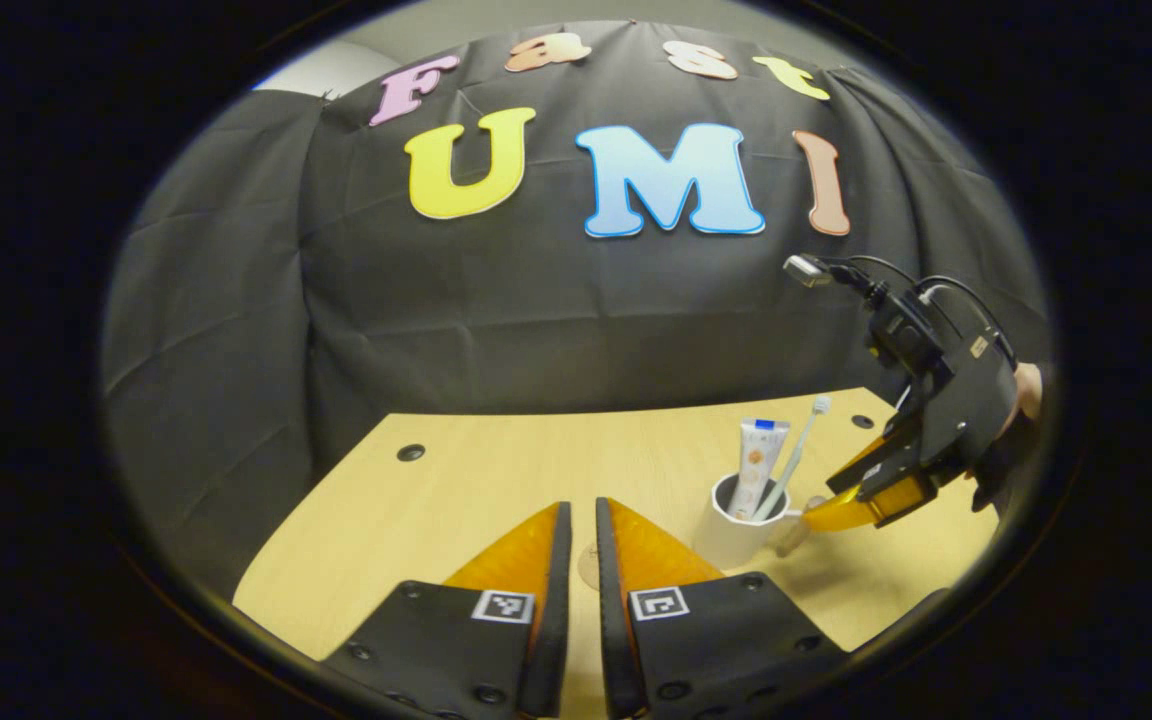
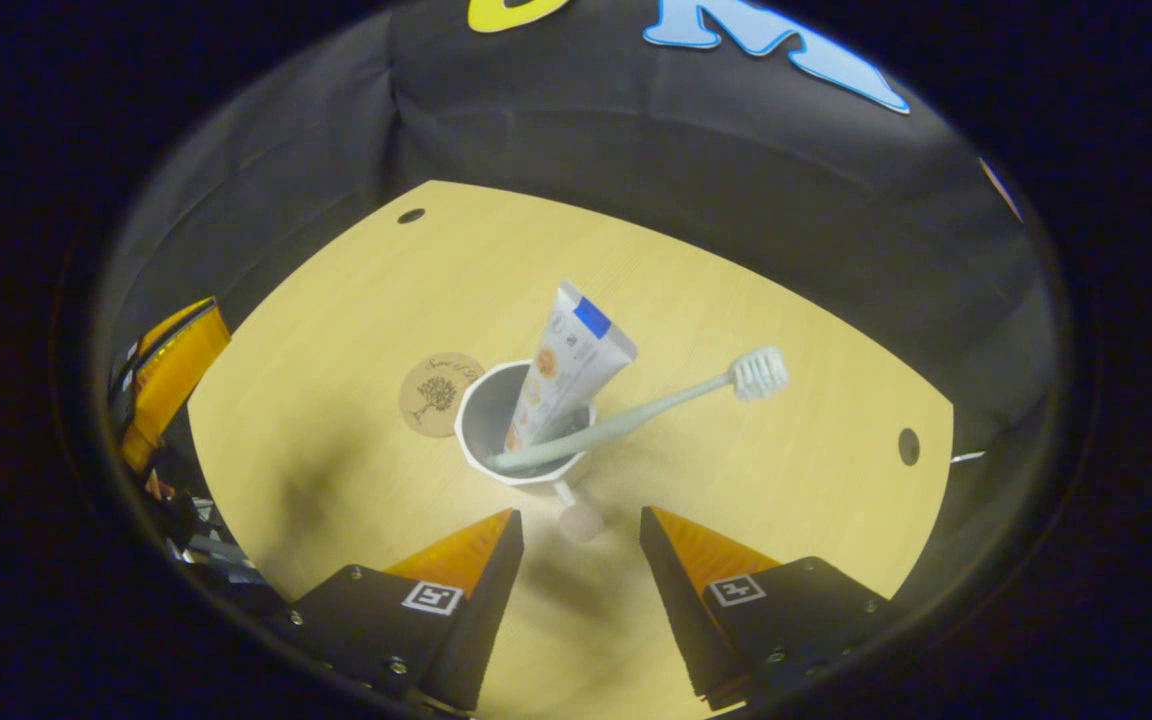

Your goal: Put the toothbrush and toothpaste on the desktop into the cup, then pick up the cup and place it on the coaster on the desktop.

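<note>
The white cup (image 2: 521,430) stands on the bench (image 2: 336,300) just beside the round coaster (image 2: 438,393), with the toothpaste (image 2: 568,362) and the toothbrush (image 2: 641,408) both leaning inside it. The right tongs (image 2: 581,525) hang spread wide and empty on either side of the cup's small knobbed handle (image 2: 579,519), touching nothing. The left tongs (image 1: 583,520) hover over the bench well apart from the cup, nearly closed with only a narrow slit between them and nothing held.

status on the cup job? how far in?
Done: toothpaste and toothbrush both stand in the cup. In hand: the right tongs, open, straddle the cup's handle knob, no grip yet; left tongs nearly closed, holding nothing. Left: lift the cup onto the coaster beside it.
</note>
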Action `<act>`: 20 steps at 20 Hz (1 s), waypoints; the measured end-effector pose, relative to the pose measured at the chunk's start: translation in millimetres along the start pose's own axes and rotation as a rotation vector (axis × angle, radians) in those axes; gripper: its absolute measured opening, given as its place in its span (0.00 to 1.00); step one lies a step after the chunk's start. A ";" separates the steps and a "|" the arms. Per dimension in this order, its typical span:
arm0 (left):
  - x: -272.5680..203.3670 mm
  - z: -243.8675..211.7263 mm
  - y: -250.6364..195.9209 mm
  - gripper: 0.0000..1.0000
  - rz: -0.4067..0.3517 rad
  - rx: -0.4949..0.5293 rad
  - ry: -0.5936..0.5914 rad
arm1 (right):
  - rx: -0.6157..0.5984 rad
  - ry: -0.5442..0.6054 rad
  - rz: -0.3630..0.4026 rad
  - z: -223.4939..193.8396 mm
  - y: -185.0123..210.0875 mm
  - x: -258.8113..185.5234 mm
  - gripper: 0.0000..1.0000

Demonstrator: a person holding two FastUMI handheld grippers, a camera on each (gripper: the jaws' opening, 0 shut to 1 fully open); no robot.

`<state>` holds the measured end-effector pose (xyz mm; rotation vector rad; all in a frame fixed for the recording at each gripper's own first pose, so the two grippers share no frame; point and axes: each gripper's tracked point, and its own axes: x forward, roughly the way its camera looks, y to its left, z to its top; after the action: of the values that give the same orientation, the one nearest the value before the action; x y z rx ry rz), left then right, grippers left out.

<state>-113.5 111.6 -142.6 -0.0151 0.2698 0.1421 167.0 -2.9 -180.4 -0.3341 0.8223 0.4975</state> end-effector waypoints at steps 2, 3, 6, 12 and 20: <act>-0.7 -3.7 4.1 0.25 0.006 -0.010 0.009 | -0.026 0.014 0.011 2.3 1.6 5.0 0.74; -1.1 -5.8 6.0 0.26 0.008 -0.014 0.015 | -0.036 0.023 0.018 3.4 2.8 7.5 0.74; -1.0 -8.2 11.7 0.39 0.014 -0.023 0.024 | -0.071 0.047 0.021 5.2 2.3 15.8 0.74; -3.8 -12.1 18.1 0.86 0.019 -0.027 0.034 | -0.108 0.084 0.053 4.0 10.0 29.6 0.72; -2.8 -18.0 26.9 0.87 0.046 -0.030 0.055 | -0.145 0.122 0.079 -1.9 16.2 41.6 0.57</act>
<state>-124.8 137.3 -159.1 -0.0427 0.3230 0.1914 181.1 21.8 -214.8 -0.4704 0.9228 0.6163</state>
